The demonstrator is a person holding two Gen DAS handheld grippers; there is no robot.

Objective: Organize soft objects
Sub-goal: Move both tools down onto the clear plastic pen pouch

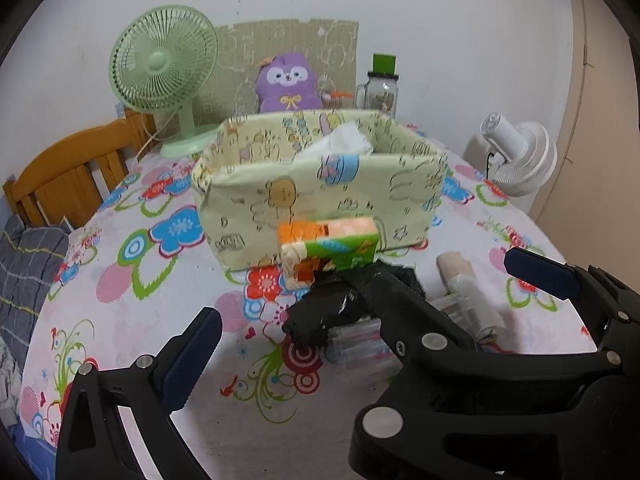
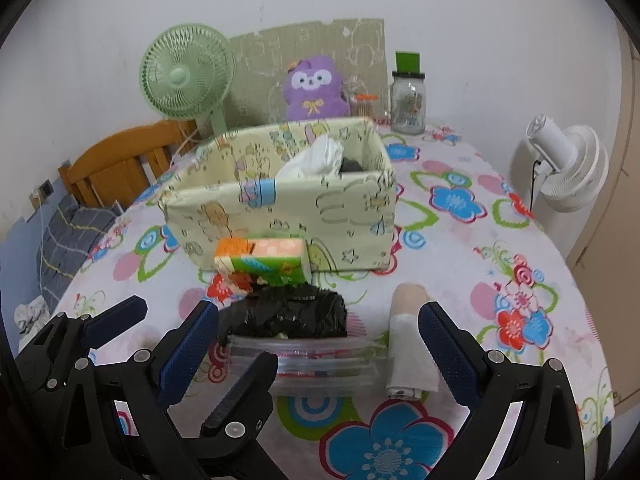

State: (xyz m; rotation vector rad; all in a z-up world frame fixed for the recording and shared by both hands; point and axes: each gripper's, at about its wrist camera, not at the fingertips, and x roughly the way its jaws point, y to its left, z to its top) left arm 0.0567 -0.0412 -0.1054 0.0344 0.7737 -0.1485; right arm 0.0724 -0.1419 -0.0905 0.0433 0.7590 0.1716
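Observation:
A pale green fabric box stands mid-table with white tissue and something dark inside. In front of it lie an orange-green tissue pack, a black plastic roll, clear zip bags and a rolled beige cloth. My left gripper is open, above the table in front of the black roll. My right gripper is open, its fingers on either side of the black roll and the cloth. Each gripper shows in the other's view.
A purple plush toy, a green fan, a glass jar and cardboard stand behind the box. A white fan is at the right edge, a wooden chair at the left.

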